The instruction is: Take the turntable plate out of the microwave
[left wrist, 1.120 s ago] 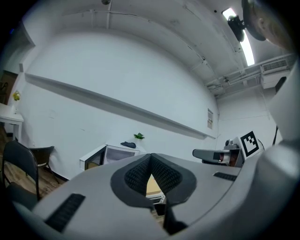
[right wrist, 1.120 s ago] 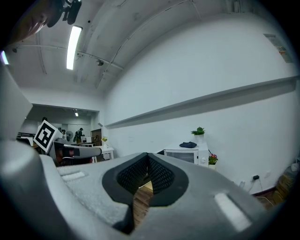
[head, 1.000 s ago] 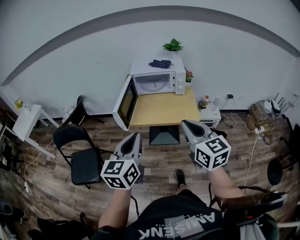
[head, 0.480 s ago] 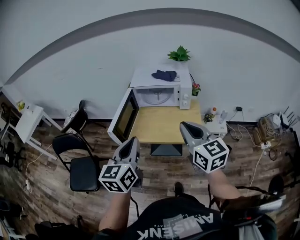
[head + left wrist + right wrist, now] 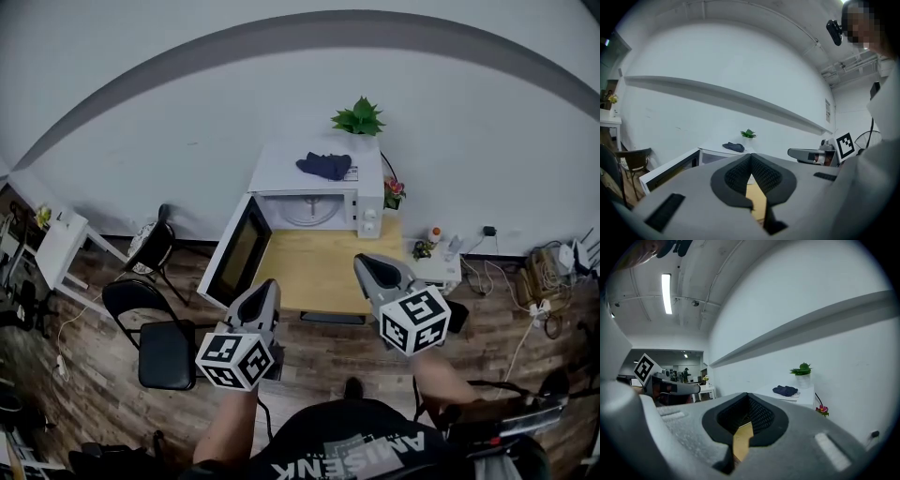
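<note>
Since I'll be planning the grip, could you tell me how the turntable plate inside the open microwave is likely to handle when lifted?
The turntable plate looks like a pale, thin, round disc, so it is probably rigid, smooth and breakable if dropped. Lying flat in the microwave cavity, it offers only its rim, so jaws may slip.

It looks like a bare office or lab workroom, not a home. There is a plain white wall (image 5: 450,159) with a grey band (image 5: 187,54) and a wood-pattern floor (image 5: 94,394). A microwave (image 5: 314,183) sits alone on a small wooden counter (image 5: 319,272), with black folding chairs (image 5: 167,347) beside it. Loose cables (image 5: 539,277) trail along the skirting, and a tube light (image 5: 667,293) hangs under exposed ceiling pipes.
</note>
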`<action>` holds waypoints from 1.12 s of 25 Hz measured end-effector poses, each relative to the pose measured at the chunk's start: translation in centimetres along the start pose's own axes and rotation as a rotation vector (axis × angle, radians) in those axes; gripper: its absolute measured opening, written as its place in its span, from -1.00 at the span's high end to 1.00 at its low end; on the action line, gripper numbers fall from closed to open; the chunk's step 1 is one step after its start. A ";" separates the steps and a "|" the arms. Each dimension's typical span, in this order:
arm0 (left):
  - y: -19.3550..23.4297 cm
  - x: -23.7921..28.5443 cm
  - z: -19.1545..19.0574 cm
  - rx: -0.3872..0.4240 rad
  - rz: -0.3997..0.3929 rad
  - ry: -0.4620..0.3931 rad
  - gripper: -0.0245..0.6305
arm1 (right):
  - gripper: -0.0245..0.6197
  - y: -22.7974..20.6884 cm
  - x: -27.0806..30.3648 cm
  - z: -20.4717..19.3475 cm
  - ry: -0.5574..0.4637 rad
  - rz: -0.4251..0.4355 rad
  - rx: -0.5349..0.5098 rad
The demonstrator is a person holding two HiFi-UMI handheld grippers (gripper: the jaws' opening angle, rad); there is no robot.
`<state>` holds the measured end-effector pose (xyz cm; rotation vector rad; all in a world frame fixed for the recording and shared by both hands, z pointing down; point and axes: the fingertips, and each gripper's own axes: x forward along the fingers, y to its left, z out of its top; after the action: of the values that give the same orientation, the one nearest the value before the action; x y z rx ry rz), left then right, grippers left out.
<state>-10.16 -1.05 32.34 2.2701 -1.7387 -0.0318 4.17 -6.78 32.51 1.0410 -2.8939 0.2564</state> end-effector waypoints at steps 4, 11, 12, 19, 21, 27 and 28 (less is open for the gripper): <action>-0.4 2.6 0.1 0.012 0.004 0.016 0.92 | 0.91 -1.8 1.0 0.0 0.014 0.023 -0.012; 0.1 5.7 0.1 0.032 0.025 0.023 0.92 | 0.91 -3.9 2.9 0.7 0.001 0.047 -0.053; 0.4 6.0 0.1 0.036 0.029 0.026 0.92 | 0.91 -4.1 3.1 0.6 0.001 0.046 -0.048; 3.6 8.3 0.8 0.052 0.033 0.044 0.92 | 0.91 -5.2 5.7 0.9 -0.005 0.001 -0.040; 4.6 9.3 1.0 0.040 0.003 0.050 0.92 | 0.91 -5.0 6.7 0.7 0.002 -0.017 -0.051; 8.2 12.5 3.3 0.055 -0.091 0.018 0.92 | 0.91 -5.6 10.9 0.8 0.007 -0.104 -0.042; 8.9 13.1 3.7 0.070 -0.098 0.017 0.92 | 0.91 -5.6 11.6 1.1 0.007 -0.116 -0.056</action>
<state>-15.62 -16.33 32.83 2.3968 -1.6427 0.0289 -1.23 -18.48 33.44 1.1909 -2.8039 0.1723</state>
